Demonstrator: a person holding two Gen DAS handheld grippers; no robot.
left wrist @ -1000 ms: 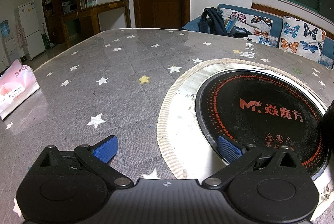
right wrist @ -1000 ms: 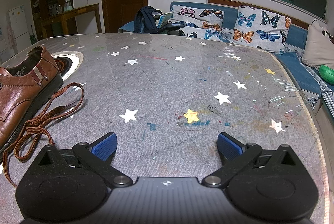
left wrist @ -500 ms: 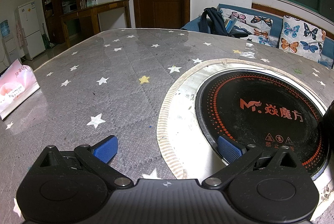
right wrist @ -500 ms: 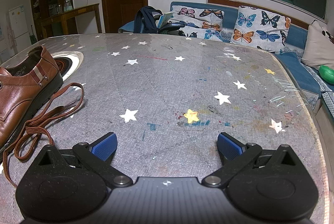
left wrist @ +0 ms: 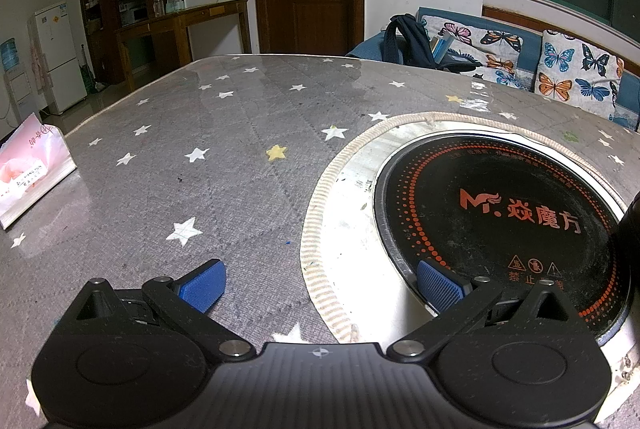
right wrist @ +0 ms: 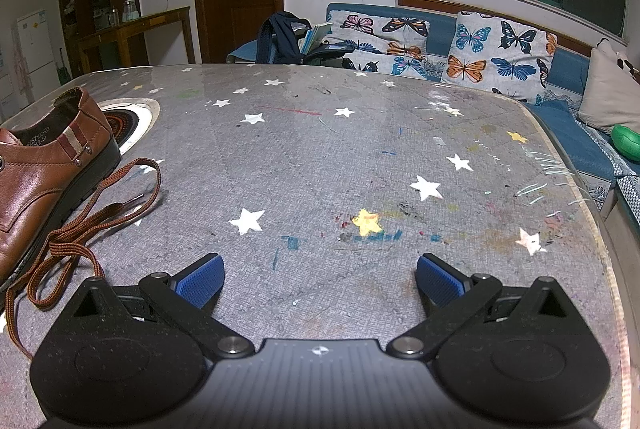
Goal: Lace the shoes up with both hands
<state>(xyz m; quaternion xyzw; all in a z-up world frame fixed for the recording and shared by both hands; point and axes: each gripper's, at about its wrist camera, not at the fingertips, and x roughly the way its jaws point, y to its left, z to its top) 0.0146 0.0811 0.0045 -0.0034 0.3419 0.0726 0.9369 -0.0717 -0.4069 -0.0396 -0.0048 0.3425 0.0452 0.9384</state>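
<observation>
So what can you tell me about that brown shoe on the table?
The brown shoe shows only in the right wrist view, at the left edge, cut off by the frame. It looks like glossy leather with a dark sole, a red and white striped tab fixed by two rivets near the heel, and printed numbers inside the opening. It stands upright on the starred table, heel pointing away. Its brown lace lies loose in loops on the table beside it. Neither pair of tongs touches it.
</observation>
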